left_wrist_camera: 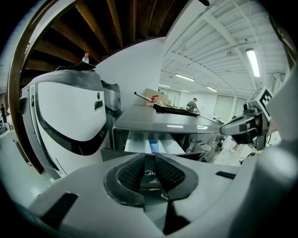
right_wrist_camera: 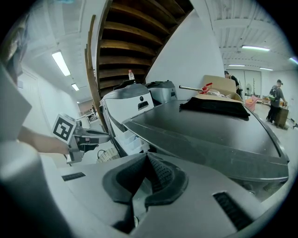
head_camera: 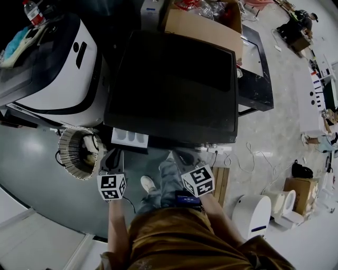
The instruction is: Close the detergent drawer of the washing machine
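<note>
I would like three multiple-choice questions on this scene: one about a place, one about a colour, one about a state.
1. In the head view, the detergent drawer sits at the washing machine's front: A left end, B middle, C right end.
2. The machine's top is: A dark, B red, C yellow.
3. The drawer is: A pulled out, B fully shut, C on the floor.
Key: 1 A, it juts out under the top's left corner; 2 A, the top looks nearly black; 3 A, its white compartments show.

Two grippers, left gripper [left_wrist_camera: 151,157] and right gripper [right_wrist_camera: 147,160] — one washing machine [head_camera: 174,79], one detergent drawer [head_camera: 129,138], one white appliance [head_camera: 63,68], one bottle [head_camera: 33,11].
</note>
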A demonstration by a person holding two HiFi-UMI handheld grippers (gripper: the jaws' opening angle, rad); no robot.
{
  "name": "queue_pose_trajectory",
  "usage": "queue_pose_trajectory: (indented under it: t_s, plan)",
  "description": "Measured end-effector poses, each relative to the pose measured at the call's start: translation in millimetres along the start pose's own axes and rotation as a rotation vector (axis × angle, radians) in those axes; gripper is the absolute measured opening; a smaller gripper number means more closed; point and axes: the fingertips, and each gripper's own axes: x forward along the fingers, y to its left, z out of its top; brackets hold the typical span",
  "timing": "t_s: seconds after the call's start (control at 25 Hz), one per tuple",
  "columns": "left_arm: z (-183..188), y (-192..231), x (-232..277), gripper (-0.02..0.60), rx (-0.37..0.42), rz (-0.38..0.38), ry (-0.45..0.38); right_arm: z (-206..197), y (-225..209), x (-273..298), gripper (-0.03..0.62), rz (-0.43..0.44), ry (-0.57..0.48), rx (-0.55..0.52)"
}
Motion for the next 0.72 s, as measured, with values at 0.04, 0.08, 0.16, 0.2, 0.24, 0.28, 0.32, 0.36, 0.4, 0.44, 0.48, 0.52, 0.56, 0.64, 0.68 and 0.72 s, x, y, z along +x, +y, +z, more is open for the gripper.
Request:
queue_pose_trajectory:
  t_s: [0.04,0.08,0.16,0.2,0.24,0.28,0.32,0.36,0.4,0.44,0.48,0.52,0.56,0.64,0.68,0.72]
  plan:
    - [1,0,1,0.078,0.000,0.002,0.001,0,-2,0,0.012,-0.001,-0.001,0.003]
    - [1,1,3,0.079,0.001,0.003,0.002,1,-4,0,0.012,-0.002,-0.002,0.005]
    - [4,1,6,0.078,0.004,0.008,0.003,2,-7,-1,0.012,-0.002,-0.004,0.007]
    - [5,1,7,0.078,0.004,0.010,0.004,1,-8,-1,0.012,-0.001,-0.003,0.007]
    - [6,2,9,0.078,0.002,0.012,0.004,1,-9,-1,0.012,0.000,-0.003,0.008]
    - [6,2,10,0.078,-0.001,0.014,0.005,1,-11,-2,0.012,0.000,-0.003,0.010]
    - [6,2,11,0.078,-0.005,0.016,0.005,1,-12,-2,0.012,-0.001,-0.004,0.013]
    - [7,2,12,0.078,-0.007,0.018,0.004,1,-14,-2,0.012,-0.002,-0.006,0.015]
    - [8,2,13,0.078,-0.008,0.020,0.003,2,-16,-3,0.012,-0.003,-0.007,0.016]
    - [10,2,15,0.078,-0.004,0.022,0.002,2,-18,-3,0.012,-0.005,-0.008,0.017]
    - [11,2,17,0.078,0.003,0.023,0.002,3,-19,-3,0.012,-0.005,-0.008,0.018]
    - [14,3,20,0.078,0.012,0.024,0.003,3,-20,-2,0.012,-0.005,-0.008,0.019]
    - [16,3,22,0.078,0.020,0.023,0.003,3,-20,-2,0.012,-0.003,-0.007,0.019]
    - [19,4,28,0.078,0.028,0.021,0.003,4,-20,0,0.012,0.001,-0.005,0.016]
    - [21,4,30,0.078,0.029,0.020,0.002,4,-20,0,0.012,0.003,-0.004,0.016]
    - [22,4,32,0.078,0.029,0.020,0.002,4,-21,0,0.012,0.003,-0.003,0.017]
